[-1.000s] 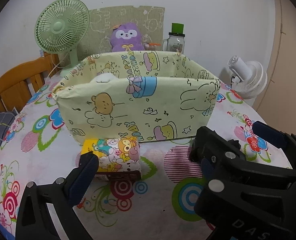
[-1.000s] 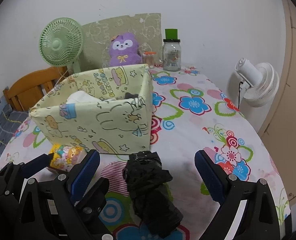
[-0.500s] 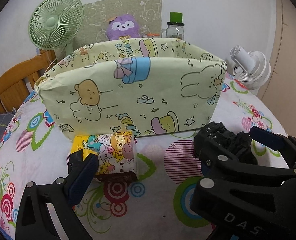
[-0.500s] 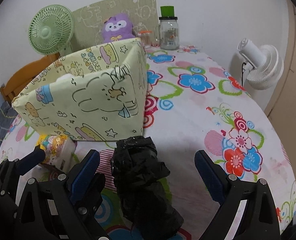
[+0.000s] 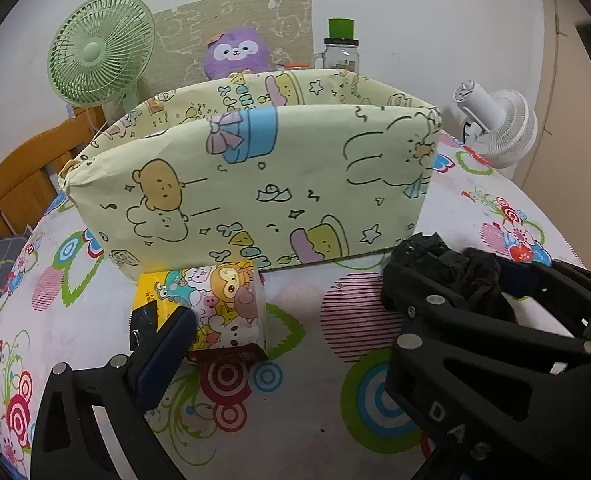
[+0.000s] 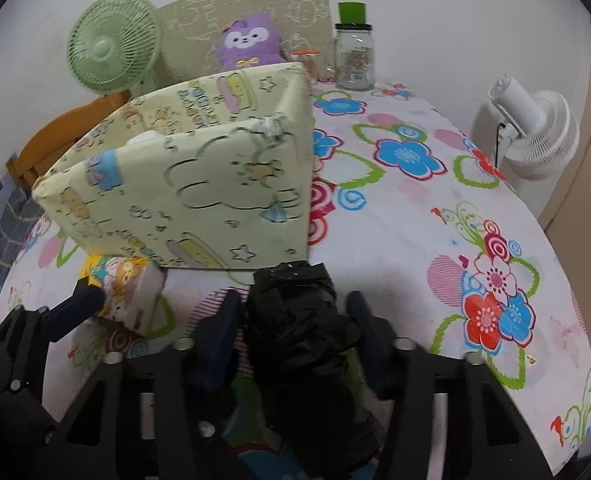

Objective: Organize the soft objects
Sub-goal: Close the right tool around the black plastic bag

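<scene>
On the bench (image 6: 435,216), under a flowered cloth, a yellow cartoon-print box (image 5: 255,184) is standing open-topped, with something white (image 6: 141,138) showing inside it. Just in front of the box, a black bundle (image 6: 295,320) of crumpled soft material is lying on the cloth, its far end close to the box's near right corner. The right gripper (image 6: 295,332) is straddling this bundle, its blue-padded fingers (image 6: 219,332) sitting close on either side; whether they are pressing the bundle or only flanking it is not clear from the right wrist view. In the left wrist view the same bundle (image 5: 455,268) is showing between the black arms of the right gripper (image 5: 475,280).

To the left, a small tissue pack (image 5: 219,304) printed with cartoon animals is lying right at the foot of the box wall. The left gripper (image 5: 279,320) is standing wide open: one blue finger (image 5: 163,352) is sitting just beside the pack's left edge, while the other is hidden behind the right gripper's frame. The right wrist view is showing that finger (image 6: 75,308) beside the pack (image 6: 123,288) too.

Behind the box, a green fan (image 5: 99,52), a purple plush (image 5: 237,52) and a glass jar (image 5: 341,50) with a green lid are lining the wall. A white fan (image 5: 499,124) is standing off the bench's right side, and a wooden chair (image 5: 19,184) is sitting at the left.
</scene>
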A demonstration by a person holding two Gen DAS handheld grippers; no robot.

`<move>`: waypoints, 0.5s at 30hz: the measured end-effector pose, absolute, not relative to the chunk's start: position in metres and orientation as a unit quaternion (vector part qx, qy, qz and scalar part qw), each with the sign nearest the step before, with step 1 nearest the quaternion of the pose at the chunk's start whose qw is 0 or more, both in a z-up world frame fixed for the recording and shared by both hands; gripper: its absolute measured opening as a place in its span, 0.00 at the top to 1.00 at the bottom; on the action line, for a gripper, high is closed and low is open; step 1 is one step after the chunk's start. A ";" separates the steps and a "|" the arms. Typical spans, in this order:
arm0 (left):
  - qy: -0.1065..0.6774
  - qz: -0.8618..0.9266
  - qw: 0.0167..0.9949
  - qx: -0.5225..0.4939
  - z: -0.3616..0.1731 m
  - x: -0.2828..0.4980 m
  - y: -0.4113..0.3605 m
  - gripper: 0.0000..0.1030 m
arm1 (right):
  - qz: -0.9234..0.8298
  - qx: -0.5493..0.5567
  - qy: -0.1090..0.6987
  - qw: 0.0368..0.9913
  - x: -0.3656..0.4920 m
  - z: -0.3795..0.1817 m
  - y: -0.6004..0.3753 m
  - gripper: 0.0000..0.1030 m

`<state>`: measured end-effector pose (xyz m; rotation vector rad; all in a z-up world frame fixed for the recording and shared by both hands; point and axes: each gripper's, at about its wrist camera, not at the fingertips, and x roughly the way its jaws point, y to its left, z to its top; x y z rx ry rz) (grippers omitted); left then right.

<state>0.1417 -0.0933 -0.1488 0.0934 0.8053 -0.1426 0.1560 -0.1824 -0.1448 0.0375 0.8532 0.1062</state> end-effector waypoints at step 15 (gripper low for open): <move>0.379 -0.063 0.923 0.030 -0.138 0.132 -0.078 0.00 | 0.054 0.001 0.394 0.917 0.146 -0.128 -0.168 0.62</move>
